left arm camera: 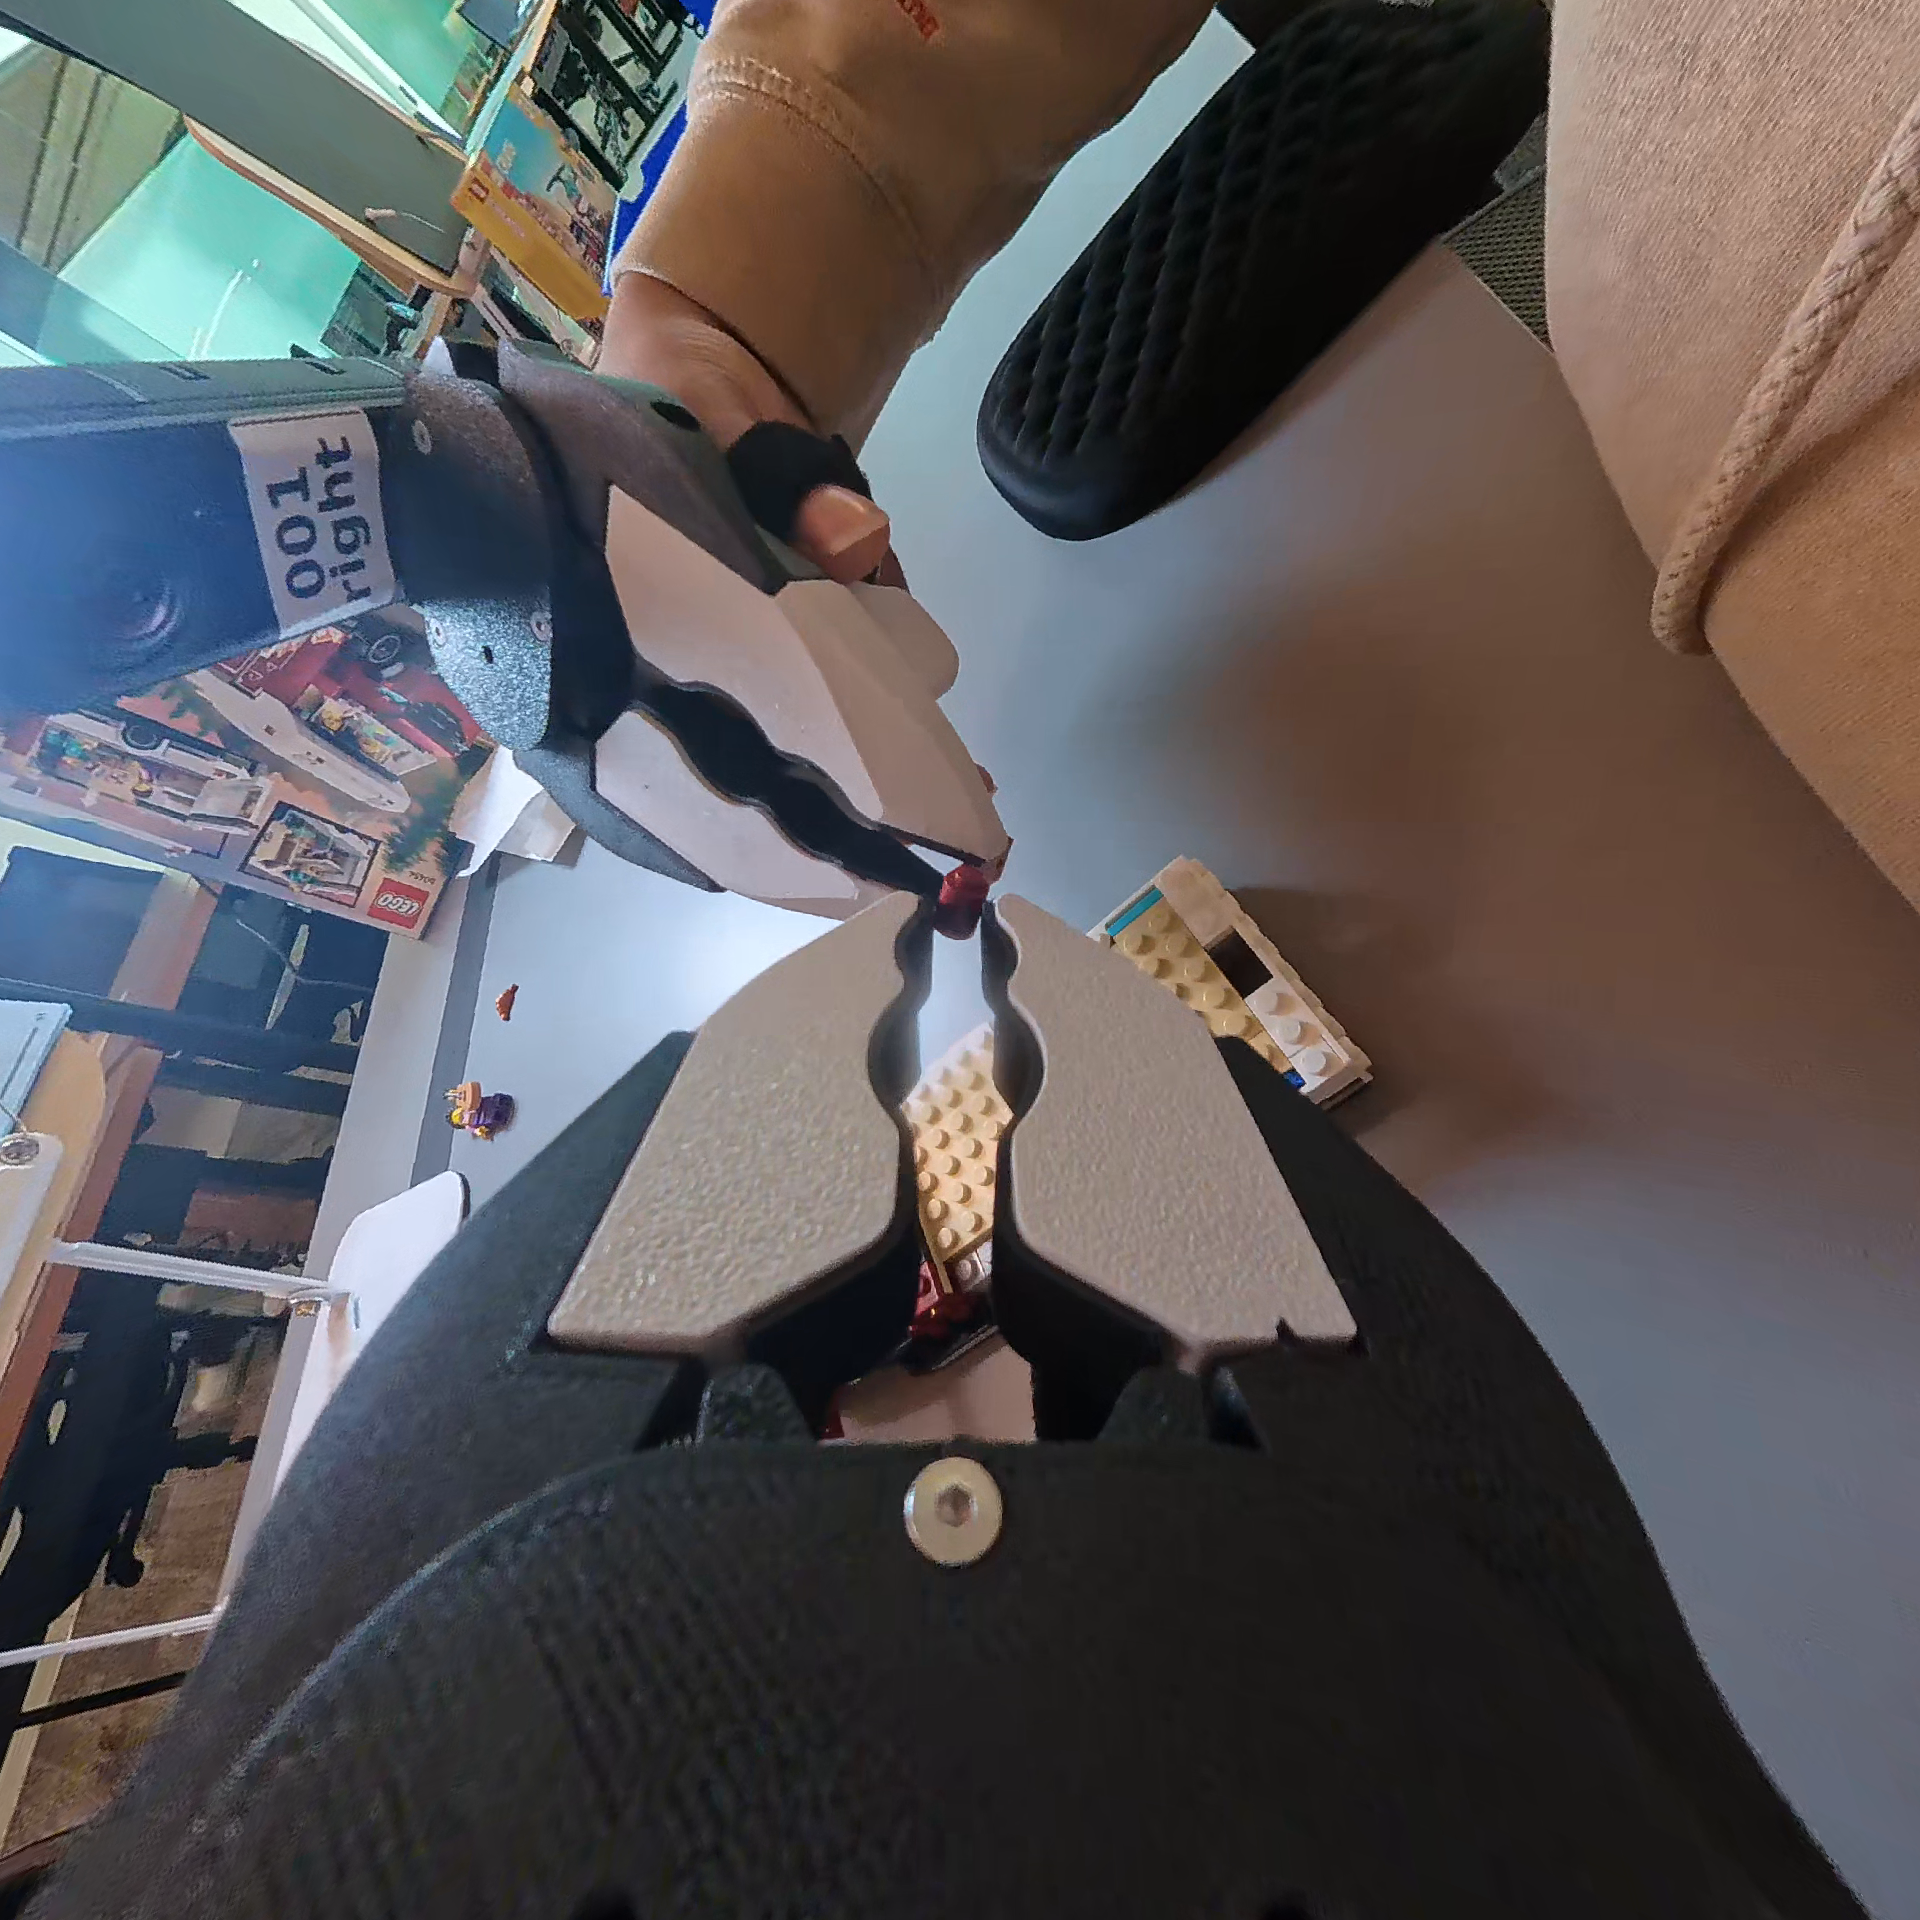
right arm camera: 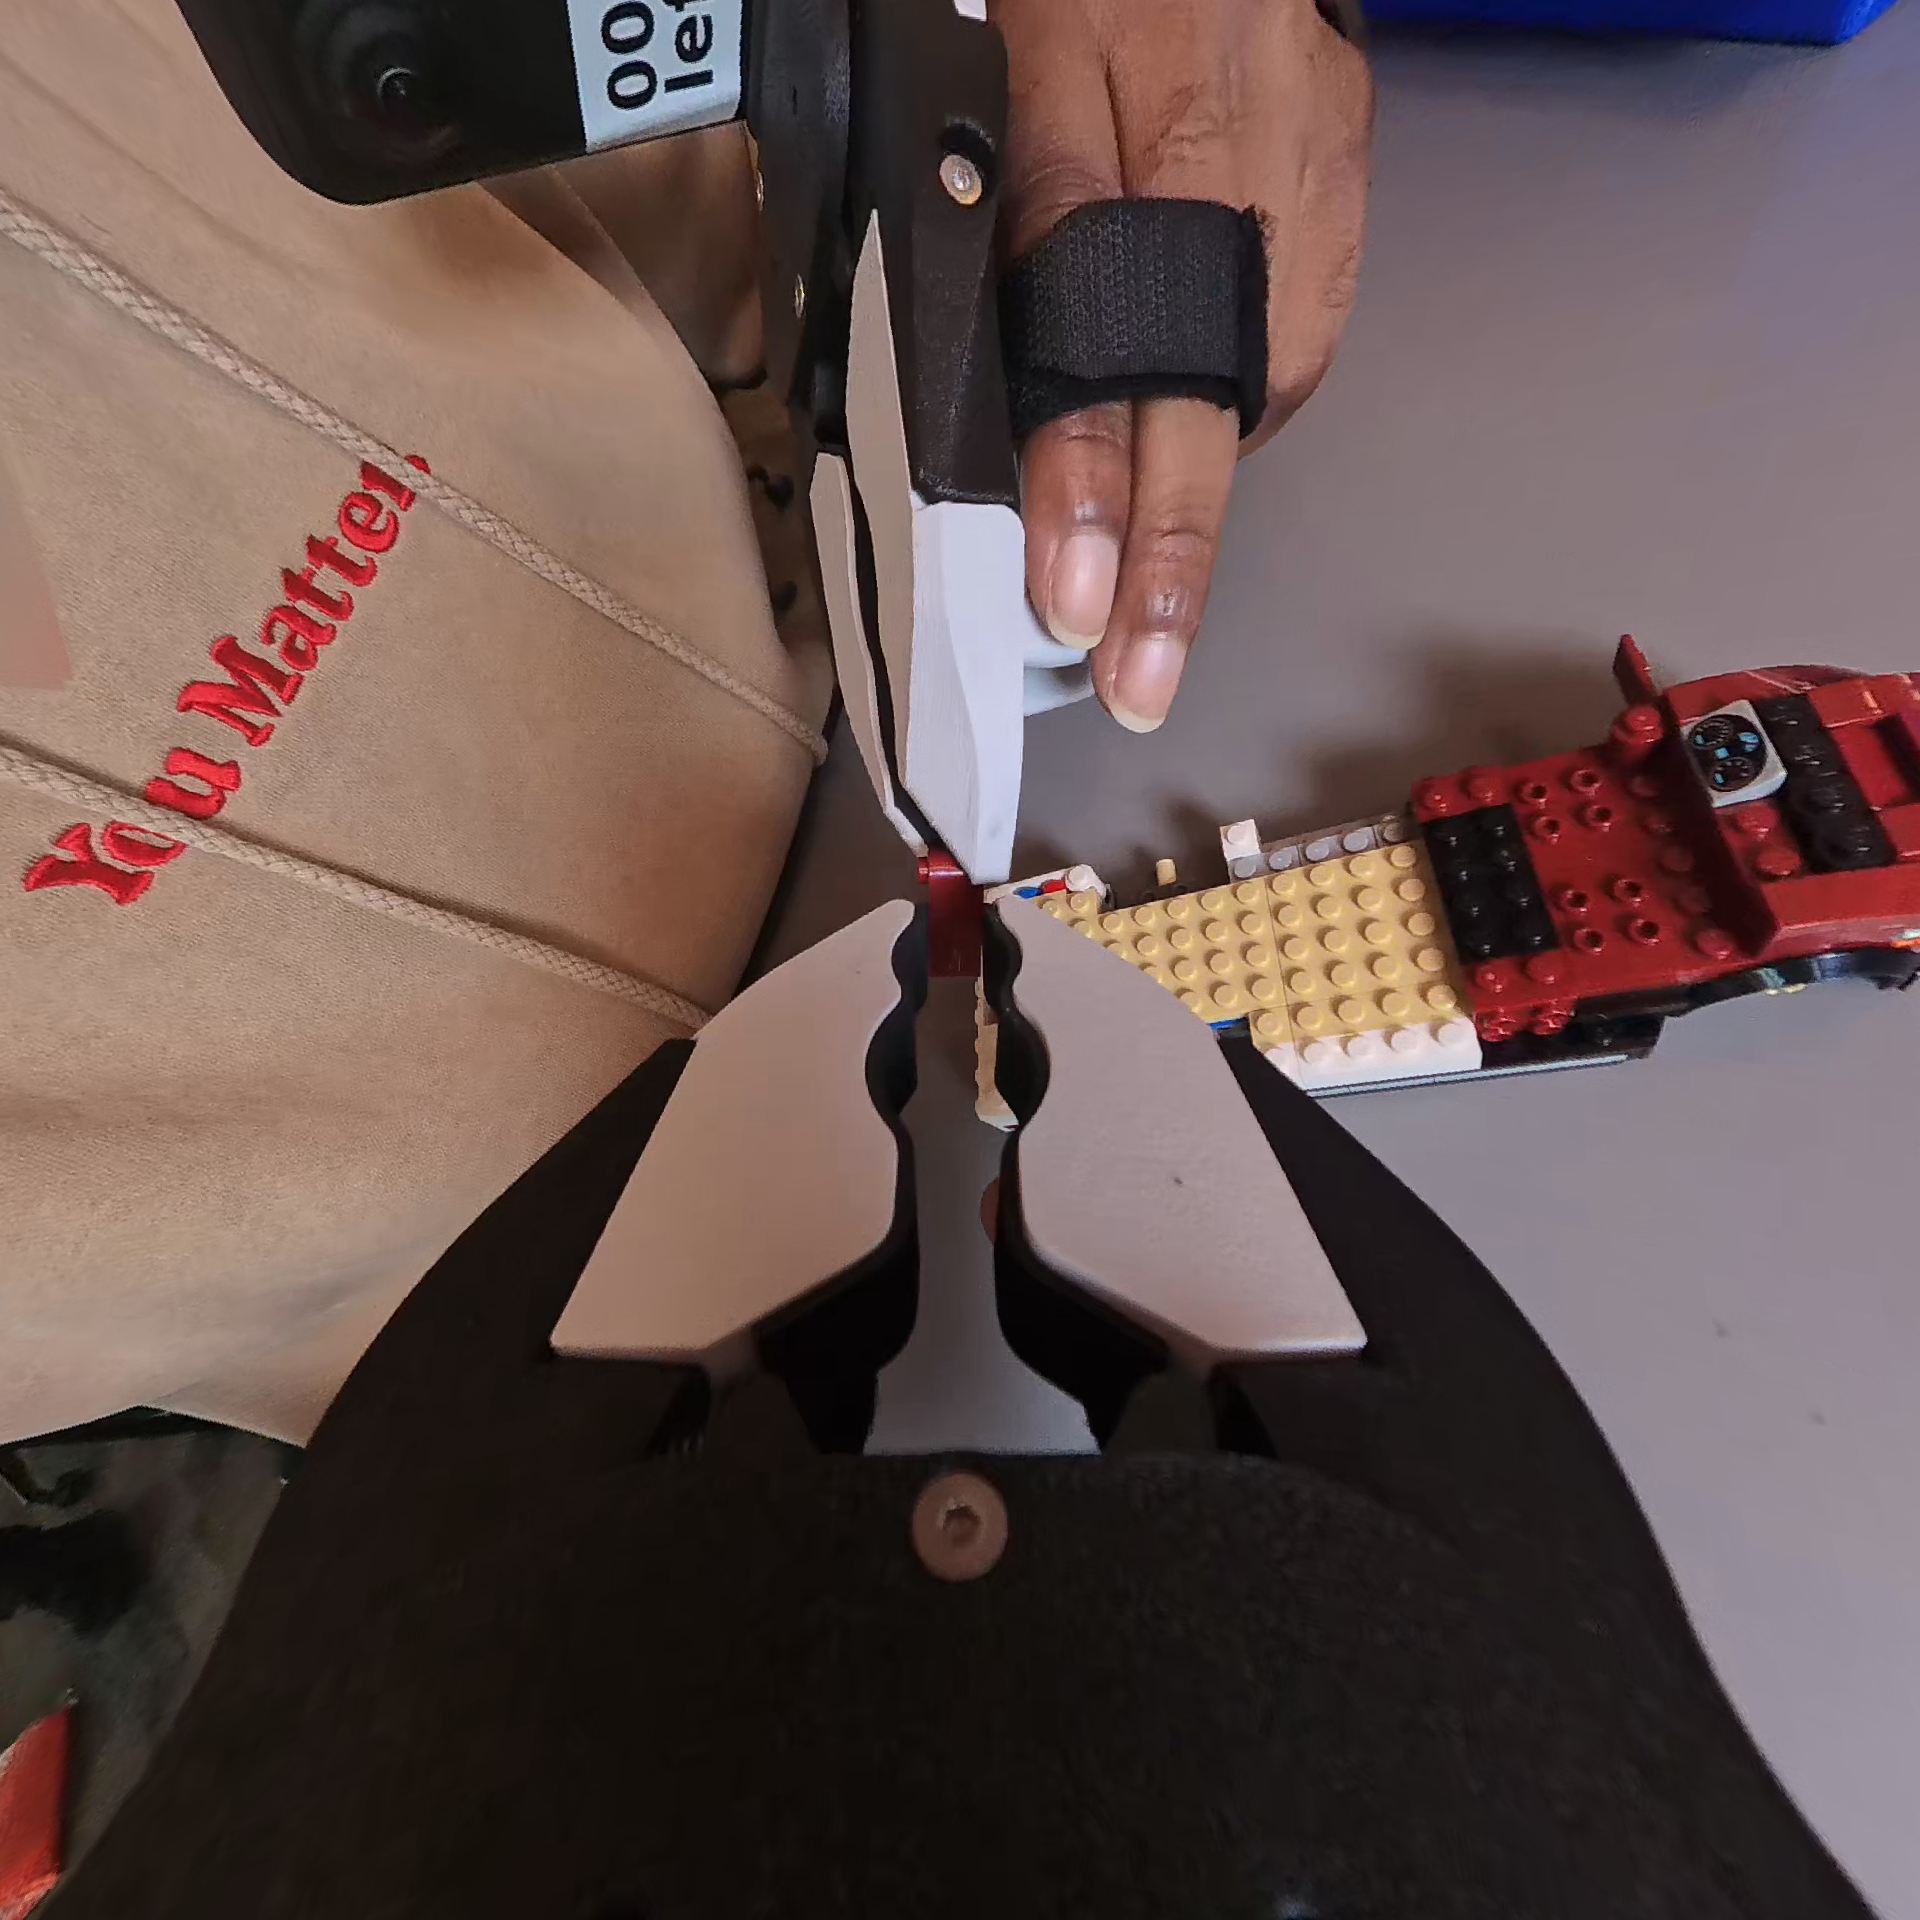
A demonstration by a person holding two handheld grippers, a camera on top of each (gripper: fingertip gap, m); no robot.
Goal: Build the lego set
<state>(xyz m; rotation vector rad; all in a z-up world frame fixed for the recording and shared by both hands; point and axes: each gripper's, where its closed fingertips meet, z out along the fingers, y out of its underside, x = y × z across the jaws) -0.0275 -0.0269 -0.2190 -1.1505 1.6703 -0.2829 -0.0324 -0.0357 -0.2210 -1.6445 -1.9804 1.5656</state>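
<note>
Both grippers' jaws pinch one dark red brick [left arm camera: 961, 902]; only the right wrist view shows the red car [right arm camera: 1704, 842].

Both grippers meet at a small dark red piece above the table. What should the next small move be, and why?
Probably the right gripper should ease open and back away. The small dark red piece is pinched between its fingertips while the left gripper also clamps it, so two grips look redundant. The brick-built car lies just beyond on the table.

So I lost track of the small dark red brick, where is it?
The dark red brick is off the table, pinched between the right gripper and left gripper tips, left of the tan plate.
</note>
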